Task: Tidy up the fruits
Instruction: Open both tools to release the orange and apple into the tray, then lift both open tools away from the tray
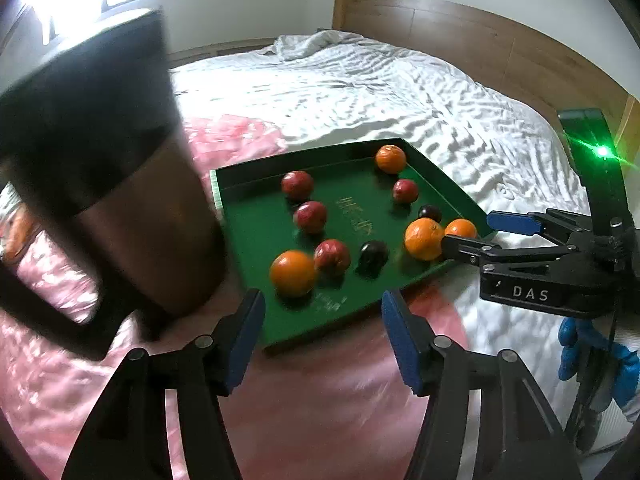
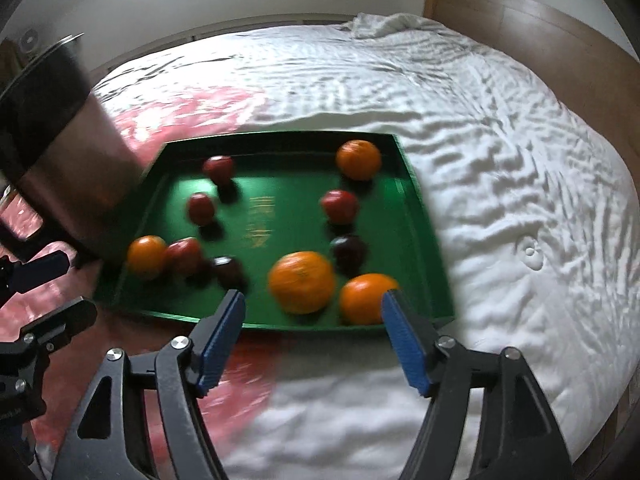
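Note:
A green tray [image 1: 256, 236] [image 2: 416, 216] lies on the bed and holds several oranges, several red apples and two dark plums. The largest orange [image 1: 424, 239] [image 2: 302, 282] sits near the tray's front right corner, beside a smaller orange [image 1: 461, 228] [image 2: 366, 296]. One dark plum [image 1: 373, 254] [image 2: 229, 270] lies next to a red apple [image 1: 332, 257] [image 2: 185, 254]. My left gripper [image 1: 324, 336] [image 2: 48, 296] hovers open over the tray's near edge with nothing between its blue pads. My right gripper [image 2: 314, 332] [image 1: 480, 236] stands wide open just short of the two front oranges, touching neither.
A tall metallic container [image 1: 112, 168] [image 2: 68, 152] with a dark rim stands blurred at the tray's left side. A pink cloth [image 1: 312, 400] covers the bed under the tray, with rumpled white bedding [image 2: 500, 160] beyond. A wooden headboard [image 1: 480, 36] runs behind. A blue-gloved hand [image 1: 580, 352] holds the right gripper.

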Motion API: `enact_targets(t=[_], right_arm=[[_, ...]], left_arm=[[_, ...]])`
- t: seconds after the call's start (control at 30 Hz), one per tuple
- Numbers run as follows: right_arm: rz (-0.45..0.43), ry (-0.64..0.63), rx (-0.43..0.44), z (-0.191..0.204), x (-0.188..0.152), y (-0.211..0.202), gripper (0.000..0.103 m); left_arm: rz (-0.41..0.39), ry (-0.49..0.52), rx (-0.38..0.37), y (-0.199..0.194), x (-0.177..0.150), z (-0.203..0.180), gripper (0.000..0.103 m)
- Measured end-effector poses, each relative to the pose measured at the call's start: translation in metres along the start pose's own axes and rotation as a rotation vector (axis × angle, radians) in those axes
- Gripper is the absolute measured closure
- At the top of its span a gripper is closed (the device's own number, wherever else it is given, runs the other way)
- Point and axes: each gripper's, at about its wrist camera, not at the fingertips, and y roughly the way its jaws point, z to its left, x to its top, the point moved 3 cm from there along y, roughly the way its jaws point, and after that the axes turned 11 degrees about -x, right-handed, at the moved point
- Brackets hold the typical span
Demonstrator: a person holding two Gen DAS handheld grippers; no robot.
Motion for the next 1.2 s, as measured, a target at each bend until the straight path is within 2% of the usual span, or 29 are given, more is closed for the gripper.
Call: enact_targets(t=[0.2,0.43,0.6,0.63,0.73,0.8,0.87,1.2], right_arm=[[-0.04,0.005,0.038,0.032,-0.006,-0.029,0.0],[-0.096,-0.035,0.074,0.073,-0.022,-0.053,0.0],[-0.151,-0.064,0.119,0.103,-0.036,-0.081,0.0],[-0.162,-0.069,0.119,0.107,-0.039,-0.088,0.0],[-0.185,-0.079,0.136,0.118,-0.047,-0.112,0.0],[-0.192,-0.088,0.147,0.124,-0.051,-0.127,0.0],[-0.203,-0.106,0.159,0.13,-0.057,-0.141,0.0],[-0.236,-0.101,0.189,0.157,-0.077,-0.176,0.0]], left_arm=[[-0.047,-0.045,0.04,-0.04,-0.023,0.025,0.044],[-0.131,-0.095,0.131,-0.078,-0.058,0.057,0.043],[-0.194,-0.125,0.176,-0.114,-0.08,0.063,0.038],[-0.208,-0.138,0.181,-0.126,-0.086,0.063,0.036],[-0.23,-0.172,0.209,-0.152,-0.098,0.061,0.017],[-0.254,-0.186,0.227,-0.168,-0.103,0.058,0.014],[-0.278,-0.202,0.249,-0.186,-0.112,0.054,0.005],[-0.312,-0.223,0.351,-0.231,-0.135,0.051,0.002]])
